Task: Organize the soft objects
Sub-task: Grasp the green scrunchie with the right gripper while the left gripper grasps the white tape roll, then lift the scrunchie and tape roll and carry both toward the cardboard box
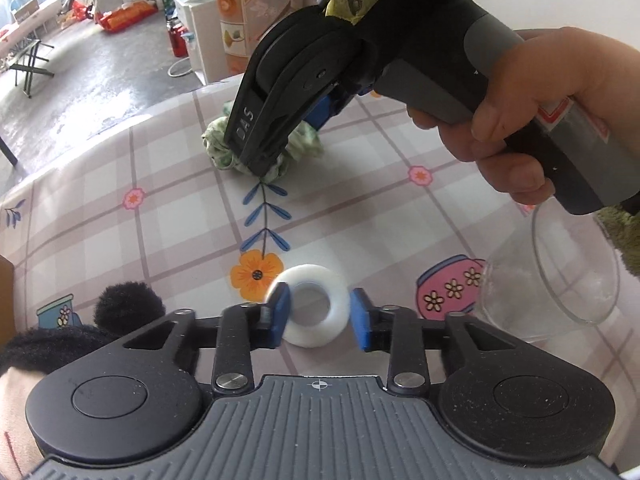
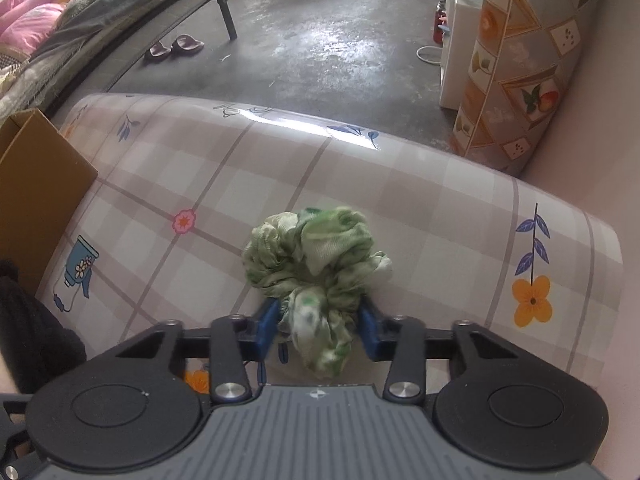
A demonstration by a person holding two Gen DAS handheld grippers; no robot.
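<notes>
A white soft ring [image 1: 316, 276] lies on the checked tablecloth [image 1: 160, 232], and my left gripper [image 1: 318, 312] has its blue pads against the ring's two sides, shut on it. Farther back, a crumpled green-and-white scrunchie [image 1: 218, 144] rests on the cloth. My right gripper [image 1: 260, 162], held by a hand [image 1: 520, 120], points steeply down into it. In the right wrist view the scrunchie [image 2: 316, 252] bulges up between the blue pads. That gripper [image 2: 318, 320] is shut on the scrunchie's near part.
A clear glass bowl [image 1: 560, 280] stands at the right, by a green fuzzy item [image 1: 624, 236]. Black fluffy items [image 1: 128, 304] lie at the left near a cardboard box [image 2: 40, 184]. The table's far edge [image 2: 304, 124] drops to a concrete floor.
</notes>
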